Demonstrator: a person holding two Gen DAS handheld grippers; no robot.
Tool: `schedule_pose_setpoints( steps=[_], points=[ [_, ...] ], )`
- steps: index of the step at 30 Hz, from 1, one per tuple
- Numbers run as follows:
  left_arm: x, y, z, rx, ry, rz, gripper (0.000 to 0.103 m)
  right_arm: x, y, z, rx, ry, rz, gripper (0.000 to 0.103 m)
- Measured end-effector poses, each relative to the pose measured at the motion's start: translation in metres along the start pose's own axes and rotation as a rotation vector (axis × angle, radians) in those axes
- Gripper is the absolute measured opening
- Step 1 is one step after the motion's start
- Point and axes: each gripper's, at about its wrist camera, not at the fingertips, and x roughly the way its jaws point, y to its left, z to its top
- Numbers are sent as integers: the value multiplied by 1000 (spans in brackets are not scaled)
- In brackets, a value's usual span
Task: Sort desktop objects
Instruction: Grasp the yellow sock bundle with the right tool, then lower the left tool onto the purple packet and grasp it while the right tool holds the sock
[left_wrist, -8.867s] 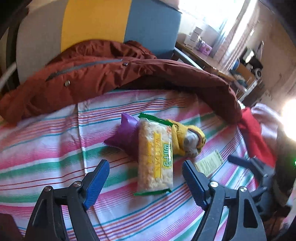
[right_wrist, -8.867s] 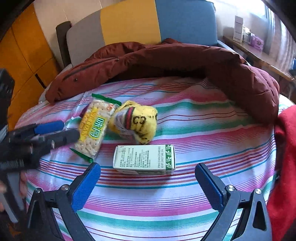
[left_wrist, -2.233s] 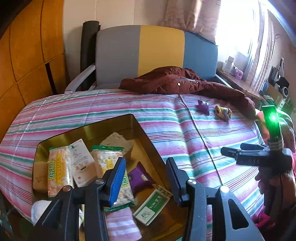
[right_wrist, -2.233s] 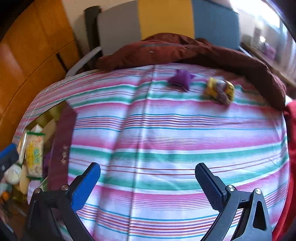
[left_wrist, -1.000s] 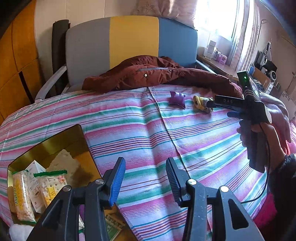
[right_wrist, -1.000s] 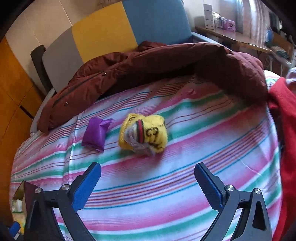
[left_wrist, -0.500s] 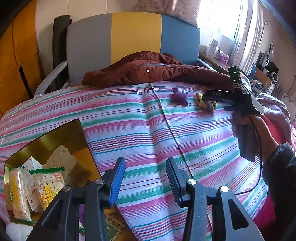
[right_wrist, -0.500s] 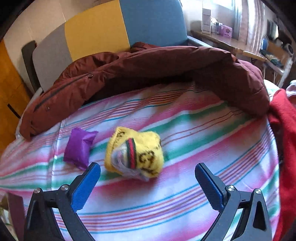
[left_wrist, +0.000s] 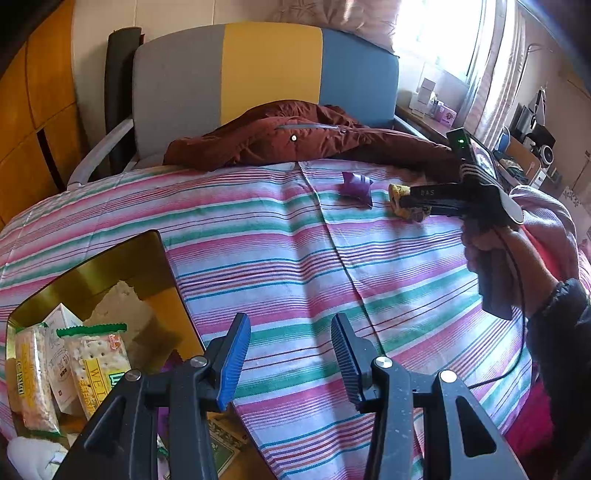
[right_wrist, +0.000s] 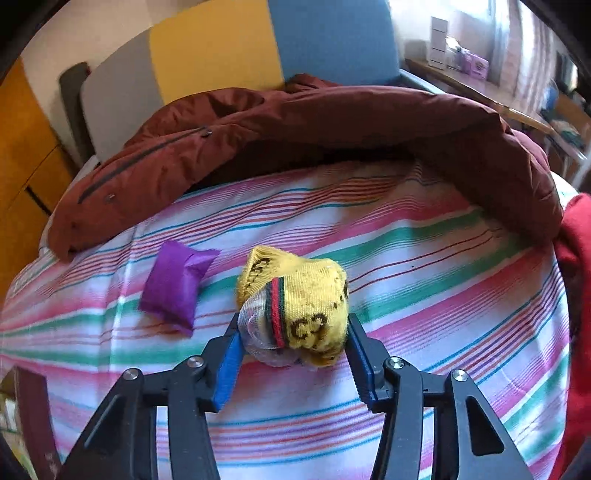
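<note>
1. We close our right gripper (right_wrist: 291, 347) on the rolled yellow sock (right_wrist: 295, 306) lying on the striped bedcover (right_wrist: 424, 288); the jaws are closing, and both blue pads already touch the sock's flanks, so we judge the grip nearly made.
2. The sock sits just right of the purple packet (right_wrist: 175, 282), which lies flat on the same cover, apart from the sock and untouched.
3. Behind the sock, the maroon jacket (right_wrist: 332, 125) is heaped against the colour-block chair (right_wrist: 221, 48), clear of our reach.
4. We approach the sock low and from its near side, apparently so the pads take it across its width rather than pinch loose fabric.
5. Our left gripper (left_wrist: 291, 358) hovers well short of the sock, jaws partly apart with nothing between them, beside the gold tray (left_wrist: 122, 254).
6. The tray already holds cracker packs (left_wrist: 99, 365) and a small carton, which suggests it is the sock's destination.
7. From the left view, the person's hand (left_wrist: 491, 251) holds the right tool over the sock, near the jacket's edge.
</note>
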Motion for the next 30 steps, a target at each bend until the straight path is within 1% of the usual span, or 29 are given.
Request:
schedule_pose_setpoints(
  steps=[2,4,9,11,13,14,15,16,17,18,19,23,24,25,27,28,30],
  points=[
    [-1,-1,1,1,-3,-9,46,-7,-1,-5,-15,20,29,52],
    [-2,-3,1,5,-5,-11,46,-13,-1,-12,-42,42,25,52],
    [0,-10,4,14,5,-31,46,-29,-11,-33,-50,101,91,52],
    [2,-14,6,12,16,-50,46,-31,-10,-41,-56,109,120,55],
    [6,-16,10,4,30,-69,47,-30,-11,-49,-57,110,130,60],
    [9,-17,12,0,35,-75,48,-27,-12,-52,-49,115,153,68],
    [12,-17,15,-8,44,-83,50,-26,-14,-53,-42,117,169,79],
    [15,-16,18,-26,54,-91,51,-24,-15,-54,-37,118,183,85],
    [18,-15,20,-41,61,-93,52,-19,-12,-53,-34,115,185,95],
    [20,-15,23,-53,63,-91,54,-20,-14,-54,-23,108,192,101],
    [22,-16,26,-55,57,-86,56,-20,-17,-54,-10,104,207,103],
    [30,-21,42,-62,58,-73,62,-13,-28,-59,14,123,217,103],
    [32,-22,47,-68,56,-77,66,-14,-26,-59,-5,116,208,103],
    [36,-24,52,-76,58,-84,71,-15,-24,-57,-23,122,177,103],
    [43,-25,61,-97,65,-99,71,-15,-24,-56,-46,127,148,103],
    [48,-26,66,-105,66,-108,71,-11,-23,-58,-64,157,133,103],
    [57,-29,76,-114,70,-126,71,-10,-19,-62,-117,160,110,103]
  ],
)
